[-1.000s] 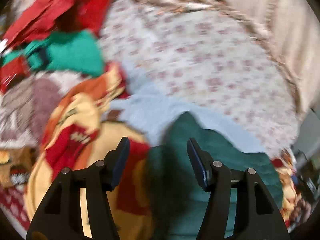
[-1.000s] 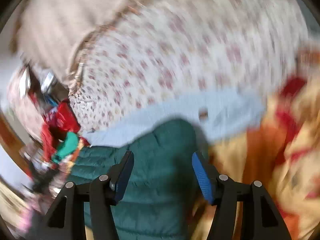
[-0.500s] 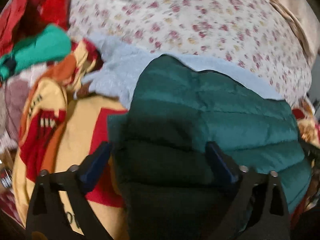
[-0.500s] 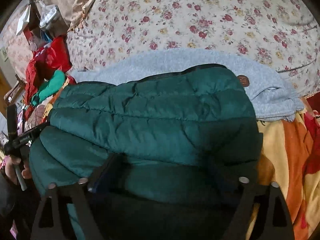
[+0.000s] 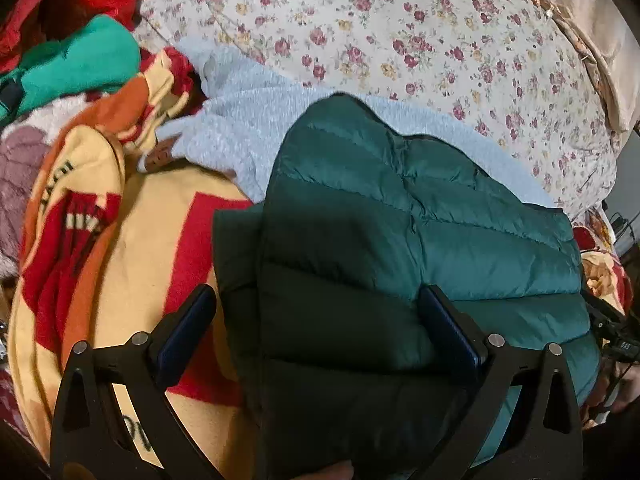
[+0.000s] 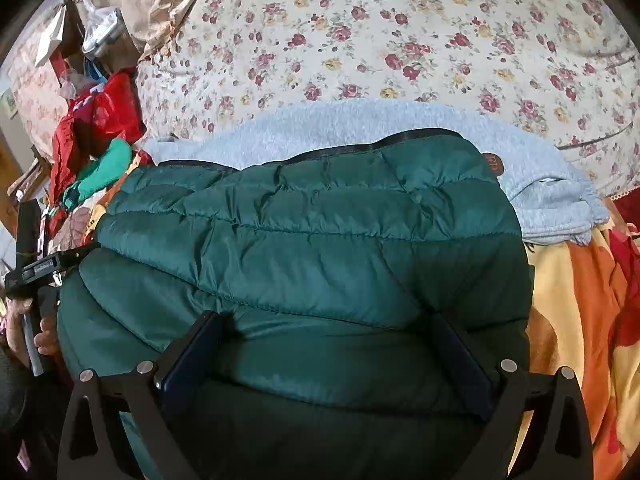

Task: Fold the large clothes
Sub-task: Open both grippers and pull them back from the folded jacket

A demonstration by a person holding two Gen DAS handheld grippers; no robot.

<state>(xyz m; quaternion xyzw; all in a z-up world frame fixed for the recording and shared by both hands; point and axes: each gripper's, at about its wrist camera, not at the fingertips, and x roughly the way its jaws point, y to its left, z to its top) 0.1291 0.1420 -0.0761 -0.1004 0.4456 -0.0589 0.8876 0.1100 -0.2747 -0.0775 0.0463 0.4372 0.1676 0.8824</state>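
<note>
Lying on a yellow-and-red blanket (image 5: pixel 132 248), left gripper (image 5: pixel 316 328) fingers spread wide around a folded green puffer jacket (image 5: pixel 420 216), pale blue sweater (image 6: pixel 340 124) beneath, right gripper (image 6: pixel 326 356) likewise spread across the jacket, floral bedspread (image 6: pixel 400 32) behind.

Two wrist fisheyes, both close over a bed, looking fwd & down.
Left wrist cam sits at the green puffer jacket (image 5: pixel 400 232) one end, right wrist cam at the other; jacket fills 6 o'clock in each. Both share the jacket, grey fleece (image 5: pixel 248 136) behind it, floral sheet (image 6: pixel 400 40) at 12, yellow-red blanket (image 5: pixel 152 240).
</note>
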